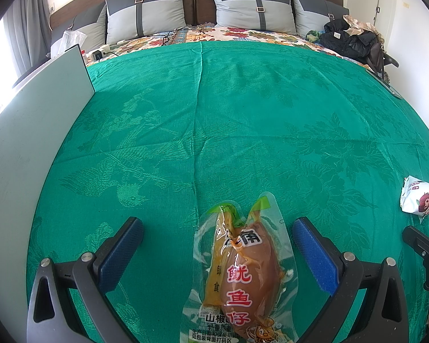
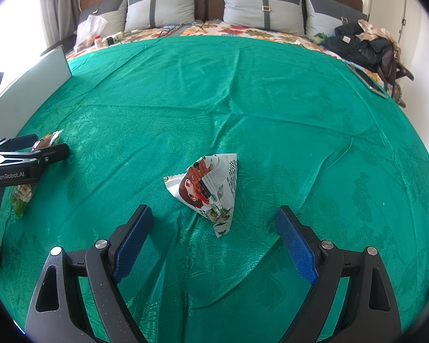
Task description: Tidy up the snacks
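Presently both grippers hang over a green cloth (image 2: 271, 108) spread across a bed, each with its jaws wide apart and nothing clamped.

Left gripper (image 1: 218, 230): its blue pads stand either side of a clear squid snack packet (image 1: 240, 274) that lies flat on the cloth, lengthwise between the jaws. Neither pad touches it; bare cloth shows on both sides. The packet's near end runs out of the left wrist view at the bottom.

Right gripper (image 2: 214, 217): a white triangular snack pouch (image 2: 207, 190) lies just ahead of the fingertips, slightly left of centre, one corner pointing back toward the gap. It is clear of both pads. In the left wrist view the same pouch sits near the right border, well apart from the squid packet.

Edges: a white board (image 1: 34, 120) stands upright along the cloth's left margin. A flat tablet-like item (image 2: 367, 81) lies at the far right edge. Beyond the cloth's far hem are a floral bedspread (image 2: 243, 33), grey pillows (image 2: 260, 3) and a heap of dark clothing (image 2: 363, 44).

Open room: the cloth's middle and far stretch carries only creases, with one long fold running up the centre.
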Available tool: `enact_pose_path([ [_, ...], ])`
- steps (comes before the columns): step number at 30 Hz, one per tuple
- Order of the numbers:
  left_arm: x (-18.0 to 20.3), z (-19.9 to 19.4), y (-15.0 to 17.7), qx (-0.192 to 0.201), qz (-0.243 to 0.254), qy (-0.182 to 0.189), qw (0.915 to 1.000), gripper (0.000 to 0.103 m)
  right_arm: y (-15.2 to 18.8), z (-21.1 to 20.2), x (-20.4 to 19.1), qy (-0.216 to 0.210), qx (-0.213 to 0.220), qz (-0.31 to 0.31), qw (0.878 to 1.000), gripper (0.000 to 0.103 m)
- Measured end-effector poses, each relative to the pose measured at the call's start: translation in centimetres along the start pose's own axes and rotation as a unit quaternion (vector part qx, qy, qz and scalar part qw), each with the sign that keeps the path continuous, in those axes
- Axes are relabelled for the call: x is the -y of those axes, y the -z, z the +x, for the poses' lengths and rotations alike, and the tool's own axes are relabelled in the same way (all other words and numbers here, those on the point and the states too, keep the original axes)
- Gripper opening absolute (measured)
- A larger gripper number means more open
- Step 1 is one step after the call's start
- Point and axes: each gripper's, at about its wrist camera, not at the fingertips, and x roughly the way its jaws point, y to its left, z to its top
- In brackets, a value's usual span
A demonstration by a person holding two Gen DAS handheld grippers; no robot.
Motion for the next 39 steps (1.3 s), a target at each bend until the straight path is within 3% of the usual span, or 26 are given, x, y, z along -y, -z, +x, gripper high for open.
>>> enact_pose_path([
  [23,0.0,0.0,0.0,-0.003,0.001,0.001,1.0,0.103,0.0,0.0,0.1,-0.002,0.0,0.001,1.0,0.09],
  [25,-0.1,0.0,-0.4,-0.039,0.019,0.014,0.9989,0.103,0.0,0.0,0.1,-0.001,0.0,0.001,1.0,0.09],
  [28,-0.3,-0.3,-0.5,-0.127,0.045,0.025,0.9906,0.103,0.0,0.0,0.1,-0.002,0.0,0.001,1.0,0.09],
  [30,-0.6,-0.5,-0.3,-0.16,0.048,0.025,0.9856,0.103,0.0,0.0,0.1,-0.002,0.0,0.001,1.0,0.09],
  [34,-0.3,-0.2,-0.7,-0.191,0.039,0.017,0.9807,0.103,0.0,0.0,0.0,-0.004,0.0,0.002,1.0,0.091],
  [37,0.9,-0.1,-0.9,-0.204,0.027,0.009,0.9786,0.101,-0.2,-0.1,0.4,-0.032,-0.007,0.0,0.999,0.092],
  [39,2.7,-1.0,-0.8,-0.183,0.061,0.026,0.981,0.083,-0.4,-0.7,2.2,-0.089,-0.023,0.018,0.996,0.09],
])
